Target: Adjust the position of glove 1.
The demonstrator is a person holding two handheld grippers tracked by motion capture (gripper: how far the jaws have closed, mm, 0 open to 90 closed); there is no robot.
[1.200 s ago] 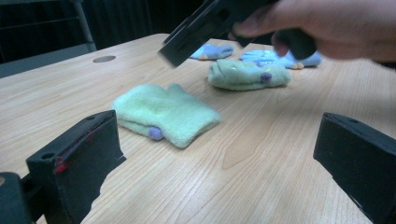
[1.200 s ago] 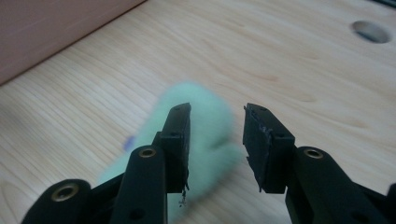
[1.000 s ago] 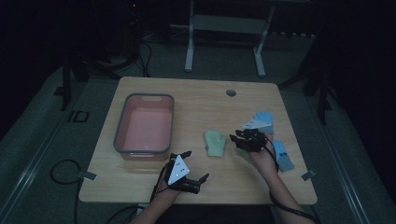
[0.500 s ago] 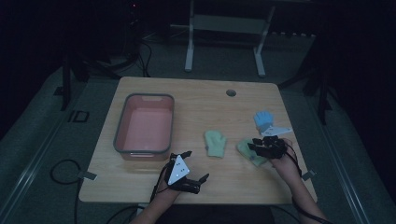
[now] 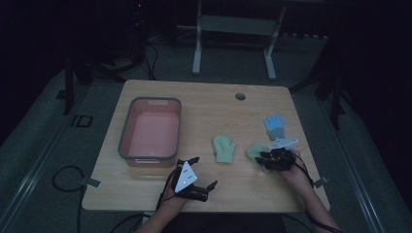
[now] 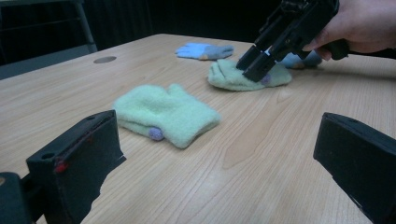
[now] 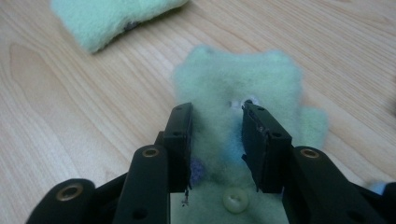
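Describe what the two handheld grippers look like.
Both are black, each with two blocky flat-faced jaws. The left gripper carries a pale grey three-cornered plate on top with small dark marks. The right gripper shows round metal-ringed holes in its arms, and a thin black cable trails from it.

**Bystanders around the pink tub**

A pink tub (image 5: 150, 135) with a grey rim stands on the wooden table (image 5: 209, 104). To its right lies a green mitten (image 5: 224, 148), flat on the wood. Farther right of the tub, toward the table's far edge, lies a blue glove (image 5: 275, 126). A round grey grommet (image 5: 240, 96) sits beyond the tub's far right corner.
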